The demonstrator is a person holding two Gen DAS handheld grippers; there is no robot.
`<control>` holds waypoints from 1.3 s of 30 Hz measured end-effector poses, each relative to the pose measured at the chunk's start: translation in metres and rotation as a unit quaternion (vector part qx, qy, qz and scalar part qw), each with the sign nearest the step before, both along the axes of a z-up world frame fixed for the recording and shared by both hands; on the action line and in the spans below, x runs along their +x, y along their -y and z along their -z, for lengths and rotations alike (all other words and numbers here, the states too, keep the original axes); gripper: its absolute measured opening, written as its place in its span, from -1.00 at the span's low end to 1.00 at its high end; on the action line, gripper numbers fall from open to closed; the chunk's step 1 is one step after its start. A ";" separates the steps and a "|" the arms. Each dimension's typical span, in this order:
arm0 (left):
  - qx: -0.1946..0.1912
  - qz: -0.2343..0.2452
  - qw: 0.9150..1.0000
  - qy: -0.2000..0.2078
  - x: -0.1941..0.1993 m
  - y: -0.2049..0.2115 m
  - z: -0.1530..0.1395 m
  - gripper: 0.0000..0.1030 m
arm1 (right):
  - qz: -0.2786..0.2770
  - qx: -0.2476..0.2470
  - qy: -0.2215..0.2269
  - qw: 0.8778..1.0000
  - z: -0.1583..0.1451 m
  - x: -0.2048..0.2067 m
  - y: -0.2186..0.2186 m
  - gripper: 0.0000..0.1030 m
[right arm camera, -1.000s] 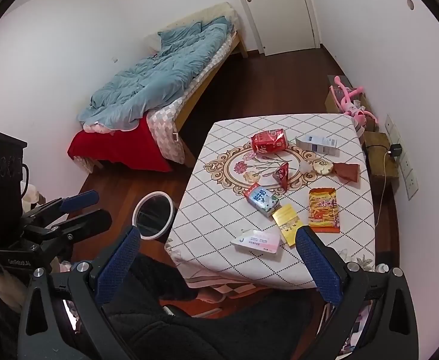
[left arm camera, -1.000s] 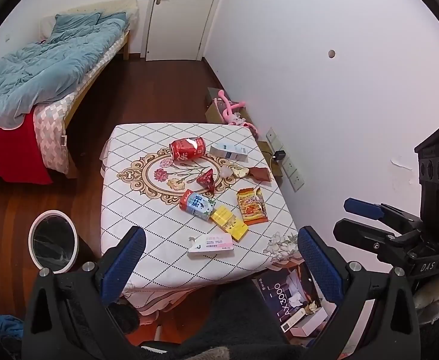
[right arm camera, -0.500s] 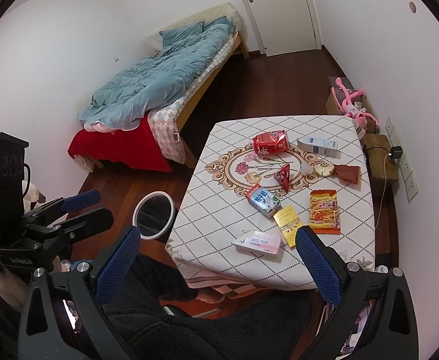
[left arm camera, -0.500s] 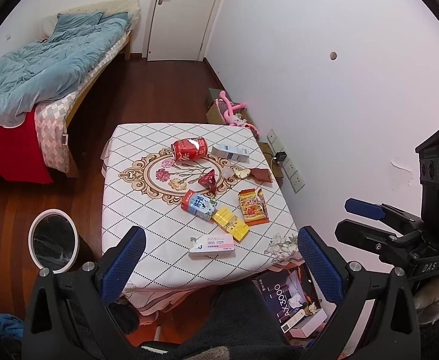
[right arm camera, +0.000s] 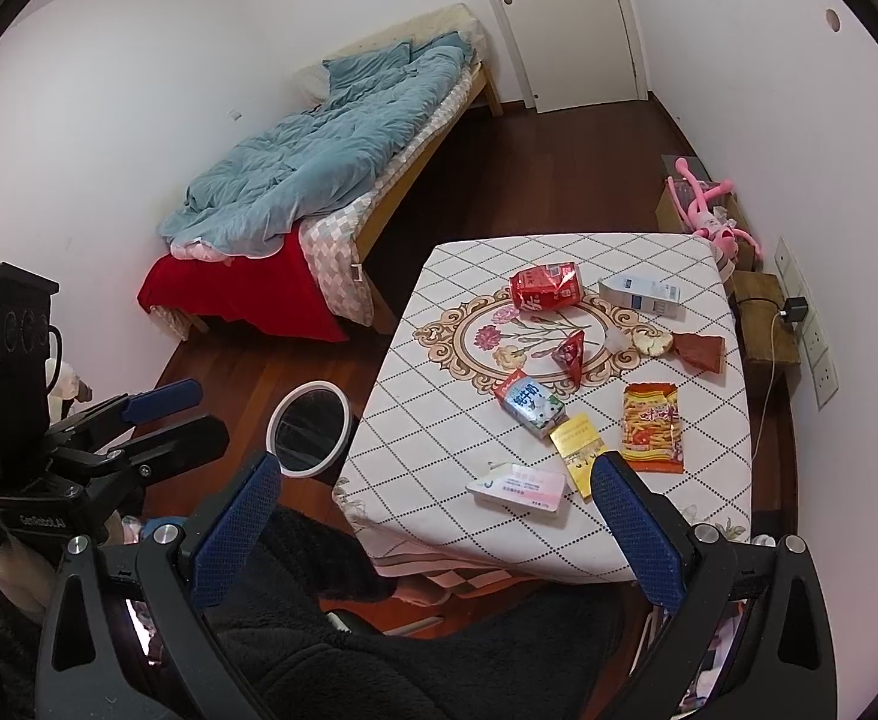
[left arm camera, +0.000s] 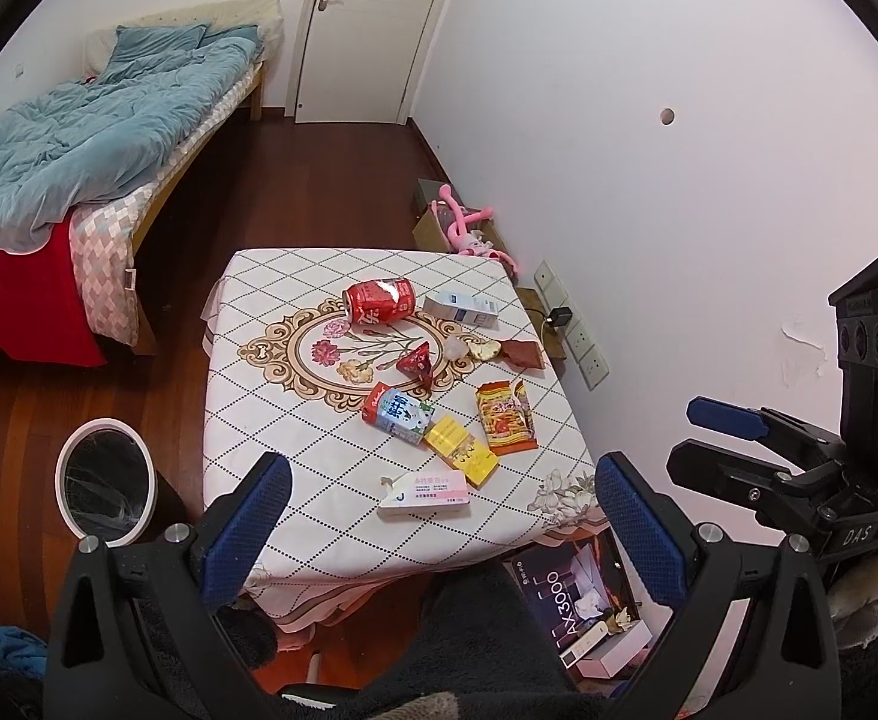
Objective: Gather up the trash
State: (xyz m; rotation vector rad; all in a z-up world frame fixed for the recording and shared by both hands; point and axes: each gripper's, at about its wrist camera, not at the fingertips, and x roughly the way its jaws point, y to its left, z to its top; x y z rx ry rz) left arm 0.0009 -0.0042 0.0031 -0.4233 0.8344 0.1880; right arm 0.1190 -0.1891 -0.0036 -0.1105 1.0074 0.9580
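Note:
Trash lies scattered on a table with a diamond-patterned cloth (left arm camera: 271, 396): a red can (left arm camera: 379, 300) on its side, a white-blue carton (left arm camera: 460, 309), a red triangular wrapper (left arm camera: 416, 360), a blue milk carton (left arm camera: 400, 414), a yellow box (left arm camera: 460, 450), an orange snack bag (left arm camera: 505, 417) and a white-pink box (left arm camera: 427, 489) nearest me. My left gripper (left arm camera: 442, 474) is open and empty, held back from the table's near edge. My right gripper (right arm camera: 435, 468) is also wide open and empty. A white-rimmed trash bin (right arm camera: 310, 429) with a dark liner stands on the floor left of the table.
A bed with a blue quilt (left arm camera: 79, 138) fills the left side, and a shut door (left arm camera: 361, 30) is at the back. Wall sockets (left arm camera: 583, 354), a pink toy (left arm camera: 469, 228) and boxes sit along the right wall. A dark fleece garment (right arm camera: 379, 660) covers the bottom foreground.
Both views have drifted only slightly. Nothing on the table has moved, and both grippers stay open.

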 end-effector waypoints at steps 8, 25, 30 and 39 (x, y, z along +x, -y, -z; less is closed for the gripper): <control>-0.002 0.000 1.000 0.001 -0.002 -0.001 0.000 1.00 | 0.000 0.000 0.001 1.000 0.001 0.000 -0.001 1.00; 0.000 -0.001 1.000 0.000 0.000 0.000 0.000 1.00 | -0.003 -0.001 0.003 1.000 -0.003 0.002 -0.008 1.00; 0.000 -0.001 1.000 0.001 0.000 -0.001 0.000 1.00 | -0.002 0.000 0.003 1.000 -0.003 0.002 -0.008 1.00; -0.001 0.000 1.000 0.001 -0.001 -0.001 0.000 1.00 | -0.003 0.000 0.004 1.000 -0.002 0.002 -0.009 1.00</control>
